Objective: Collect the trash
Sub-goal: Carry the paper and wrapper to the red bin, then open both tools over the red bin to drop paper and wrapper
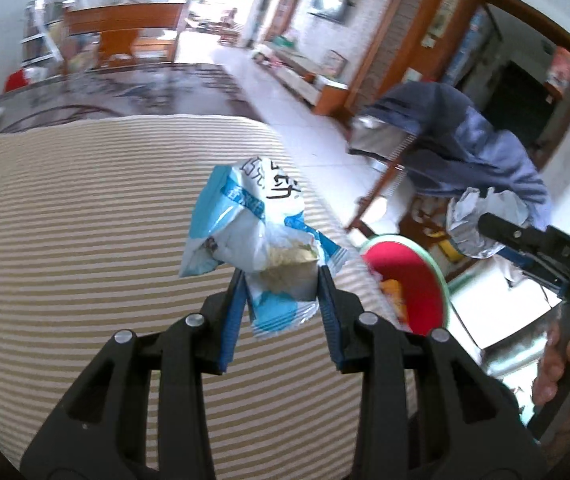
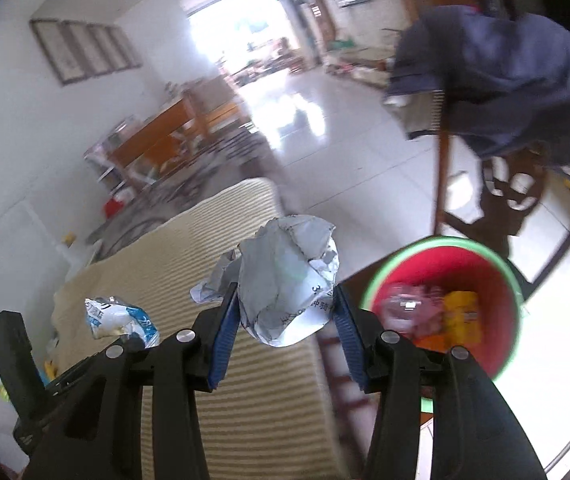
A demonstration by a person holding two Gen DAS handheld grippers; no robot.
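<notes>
My left gripper [image 1: 281, 280] is shut on a blue and white snack wrapper [image 1: 245, 224], held above the striped cushion [image 1: 85, 240]. My right gripper [image 2: 287, 300] is shut on a crumpled ball of grey-white paper [image 2: 289, 276]. The red bin with a green rim [image 2: 509, 312] stands on the floor right of the cushion, just right of the right gripper, with orange and pink trash inside. In the left wrist view the red bin [image 1: 417, 276] shows right of the wrapper, and the right gripper [image 1: 481, 224] holds the paper ball [image 1: 465, 224] beyond it. The left gripper's wrapper [image 2: 119, 320] appears at lower left in the right wrist view.
A wooden chair [image 2: 441, 184] draped with a dark blue garment [image 1: 465, 140] stands behind the bin on the white tiled floor. A dark patterned table [image 1: 125, 88] and wooden furniture [image 1: 125, 32] lie beyond the cushion. A person's hand [image 1: 565, 368] grips the right tool.
</notes>
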